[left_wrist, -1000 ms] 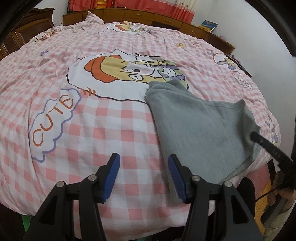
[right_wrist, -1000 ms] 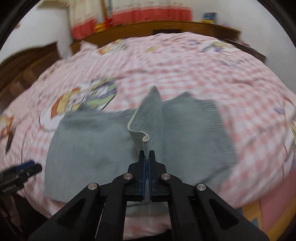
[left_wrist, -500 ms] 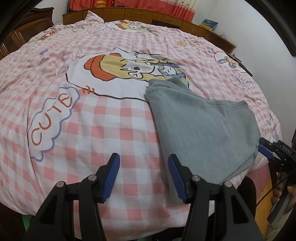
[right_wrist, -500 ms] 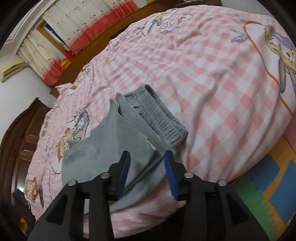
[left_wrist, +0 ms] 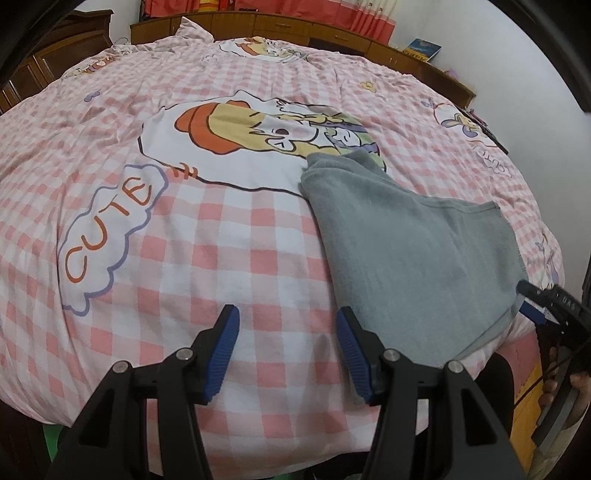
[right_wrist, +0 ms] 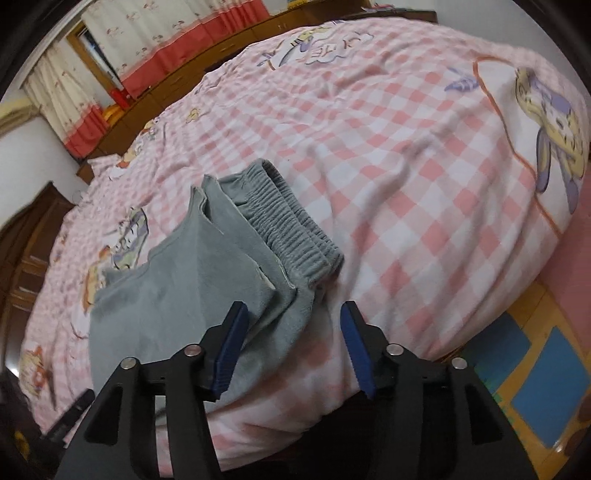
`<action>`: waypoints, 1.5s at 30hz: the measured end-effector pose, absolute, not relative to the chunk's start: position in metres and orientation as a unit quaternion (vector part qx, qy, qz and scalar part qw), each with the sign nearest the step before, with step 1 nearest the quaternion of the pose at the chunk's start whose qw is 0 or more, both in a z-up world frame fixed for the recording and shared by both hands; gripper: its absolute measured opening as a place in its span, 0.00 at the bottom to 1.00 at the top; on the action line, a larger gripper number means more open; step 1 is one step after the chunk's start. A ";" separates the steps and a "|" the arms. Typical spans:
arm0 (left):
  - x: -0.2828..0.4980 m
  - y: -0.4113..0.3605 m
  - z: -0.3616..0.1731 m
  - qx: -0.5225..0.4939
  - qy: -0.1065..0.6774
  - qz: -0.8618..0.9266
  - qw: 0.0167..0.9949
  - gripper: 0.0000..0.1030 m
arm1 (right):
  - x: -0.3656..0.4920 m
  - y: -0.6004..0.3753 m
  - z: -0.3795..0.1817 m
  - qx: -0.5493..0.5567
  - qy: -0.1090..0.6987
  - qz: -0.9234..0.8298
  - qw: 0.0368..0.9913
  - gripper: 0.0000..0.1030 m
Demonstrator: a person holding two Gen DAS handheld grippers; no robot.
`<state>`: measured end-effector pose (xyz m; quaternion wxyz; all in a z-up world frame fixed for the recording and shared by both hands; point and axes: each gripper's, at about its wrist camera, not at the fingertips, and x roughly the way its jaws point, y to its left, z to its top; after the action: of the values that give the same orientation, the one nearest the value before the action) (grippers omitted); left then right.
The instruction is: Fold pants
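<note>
The grey pants (left_wrist: pixel 410 243) lie folded on the pink checked bedspread (left_wrist: pixel 229 236) near the bed's front edge. In the right wrist view the pants (right_wrist: pixel 177 280) show their elastic waistband (right_wrist: pixel 291 229) at the far end. My left gripper (left_wrist: pixel 286 341) hovers open over bare bedspread, just left of the pants. My right gripper (right_wrist: pixel 291 343) is low over the pants' near corner. Its jaws are opening, and the cloth lies loose below them, not pinched. The right gripper (left_wrist: pixel 535 306) also appears at the pants' right edge in the left wrist view.
A wooden headboard and cabinets (left_wrist: pixel 332 33) run along the far side of the bed under red and white curtains (right_wrist: pixel 122 48). Coloured foam floor mats (right_wrist: pixel 532 373) lie beside the bed on the right. A person's hand (left_wrist: pixel 561 384) holds the right gripper.
My right gripper let go of the pinched fold of the pants and opened, rolling and moving to the pants' right end. The fold now lies flat. My left gripper stayed still.
</note>
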<state>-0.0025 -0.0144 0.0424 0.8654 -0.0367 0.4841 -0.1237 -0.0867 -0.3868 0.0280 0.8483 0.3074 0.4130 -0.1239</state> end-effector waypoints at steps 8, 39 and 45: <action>-0.004 -0.017 0.042 -0.032 0.485 -0.125 0.865 0.56 | -0.063 -0.390 0.020 0.337 0.401 -0.143 0.840 0.61; -0.004 0.043 0.049 -0.074 0.470 -0.068 0.877 0.56 | -0.044 -0.156 0.104 -0.144 0.309 0.085 0.936 0.13; -0.008 0.057 0.046 -0.084 0.470 -0.064 0.876 0.56 | -0.041 -0.098 0.043 -0.241 0.359 0.129 0.893 0.14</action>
<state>-0.0077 0.0574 0.0459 0.8761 -0.0842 0.4704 -0.0640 -0.0410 -0.0983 0.0433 0.8925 -0.2414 0.3586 0.1287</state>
